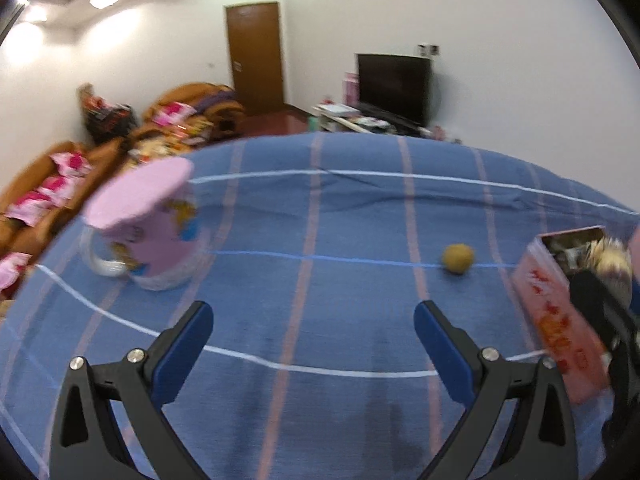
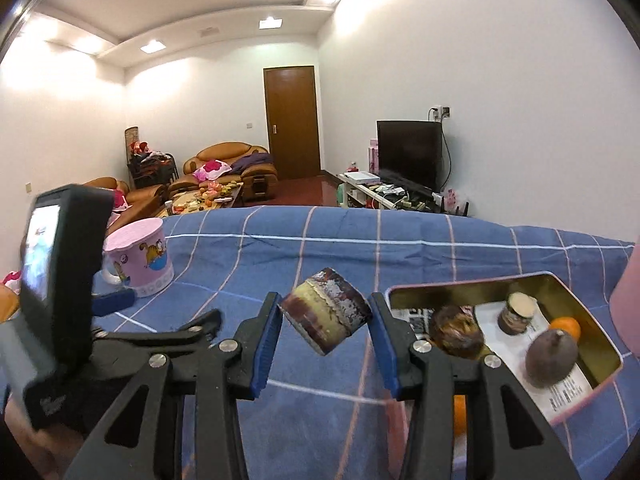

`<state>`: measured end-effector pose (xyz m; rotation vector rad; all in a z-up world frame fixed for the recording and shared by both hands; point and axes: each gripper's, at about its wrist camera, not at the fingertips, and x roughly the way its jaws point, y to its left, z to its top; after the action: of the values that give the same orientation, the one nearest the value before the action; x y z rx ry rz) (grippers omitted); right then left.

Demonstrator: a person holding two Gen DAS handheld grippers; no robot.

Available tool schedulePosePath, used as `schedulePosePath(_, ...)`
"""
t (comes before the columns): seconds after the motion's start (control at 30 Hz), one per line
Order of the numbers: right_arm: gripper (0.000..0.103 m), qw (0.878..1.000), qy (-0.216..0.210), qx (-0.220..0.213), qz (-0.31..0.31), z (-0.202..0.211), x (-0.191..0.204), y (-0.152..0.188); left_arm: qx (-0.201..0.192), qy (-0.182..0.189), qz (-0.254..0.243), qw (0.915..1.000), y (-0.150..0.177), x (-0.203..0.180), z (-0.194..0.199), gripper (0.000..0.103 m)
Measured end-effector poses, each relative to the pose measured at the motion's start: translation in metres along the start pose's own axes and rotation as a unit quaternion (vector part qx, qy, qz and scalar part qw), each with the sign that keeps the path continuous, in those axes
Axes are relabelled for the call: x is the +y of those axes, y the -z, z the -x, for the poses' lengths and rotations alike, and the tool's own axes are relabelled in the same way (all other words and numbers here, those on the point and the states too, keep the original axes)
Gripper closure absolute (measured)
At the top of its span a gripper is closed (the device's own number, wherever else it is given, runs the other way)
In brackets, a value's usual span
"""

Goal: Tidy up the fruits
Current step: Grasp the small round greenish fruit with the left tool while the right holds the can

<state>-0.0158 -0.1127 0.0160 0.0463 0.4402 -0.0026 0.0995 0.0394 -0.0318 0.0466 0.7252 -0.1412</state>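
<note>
My right gripper (image 2: 325, 308) is shut on a short brown-and-yellow cylinder piece (image 2: 326, 314), held tilted above the blue checked cloth (image 2: 280, 264). To its right lies an open pink tin (image 2: 600, 378) holding a dark pear-shaped fruit (image 2: 551, 358), an orange (image 2: 566, 326), a small cylinder (image 2: 518, 312) and a brown lumpy piece (image 2: 456, 330). My left gripper (image 1: 314, 312) stands open over the cloth (image 1: 320, 220) with nothing between its fingers. A small round yellow-brown fruit (image 1: 458, 259) lies ahead of it to the right, beside the pink tin (image 1: 560, 320).
A pink lidded bucket (image 1: 152, 220) (image 2: 138, 258) stands at the left of the cloth. Another orange (image 2: 460, 412) shows under my right finger. Beyond the cloth's far edge are brown sofas (image 2: 228, 164), a cluttered low table (image 2: 204, 198), a door and a television (image 2: 408, 152).
</note>
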Motion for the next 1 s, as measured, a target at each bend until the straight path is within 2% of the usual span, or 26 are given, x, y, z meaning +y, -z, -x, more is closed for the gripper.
schedulePosePath(0.13, 0.057, 1.000, 0.001, 0.001, -0.017, 0.007, -0.009, 0.004, 0.011, 0.058, -0.011, 0.9982, -0.008, -0.020, -0.011, 0.007)
schedulePosePath(0.23, 0.057, 1.000, 0.007, -0.001, -0.027, 0.008, -0.013, 0.005, 0.013, 0.067, -0.043, 0.9967, -0.017, -0.042, -0.020, 0.014)
schedulePosePath(0.3, 0.057, 1.000, 0.010, -0.001, -0.030, 0.009, -0.014, 0.006, 0.019, 0.079, -0.059, 0.9950, -0.023, -0.057, -0.027, 0.024)
schedulePosePath(0.4, 0.057, 0.999, 0.017, -0.005, -0.043, 0.010, -0.017, 0.007, 0.028, 0.087, -0.081, 0.9925, -0.030, -0.075, -0.038, 0.026)
schedulePosePath(0.5, 0.057, 0.998, 0.018, 0.004, -0.067, 0.008, -0.027, 0.008, 0.056, 0.106, -0.080, 0.9895, -0.039, -0.083, -0.055, 0.034)
schedulePosePath(0.57, 0.057, 0.997, 0.016, 0.012, -0.076, 0.006, -0.031, 0.010, 0.069, 0.116, -0.069, 0.9884, -0.044, -0.085, -0.064, 0.034)
schedulePosePath(0.63, 0.057, 0.996, 0.016, 0.016, -0.081, 0.006, -0.033, 0.010, 0.092, 0.120, -0.067, 0.9863, -0.046, -0.089, -0.075, 0.040)
schedulePosePath(0.73, 0.057, 0.996, 0.018, 0.018, -0.085, 0.005, -0.035, 0.010, 0.091, 0.112, -0.083, 0.9860, -0.046, -0.097, -0.073, 0.044)
schedulePosePath(0.9, 0.057, 0.995, 0.015, 0.028, -0.092, 0.000, -0.040, 0.011, 0.086, 0.107, -0.089, 0.9865, -0.046, -0.100, -0.065, 0.073)
schedulePosePath(1.0, 0.057, 0.996, 0.019, 0.024, -0.090, 0.003, -0.037, 0.011, 0.084, 0.090, -0.072, 0.9898, -0.043, -0.091, -0.061, 0.073)
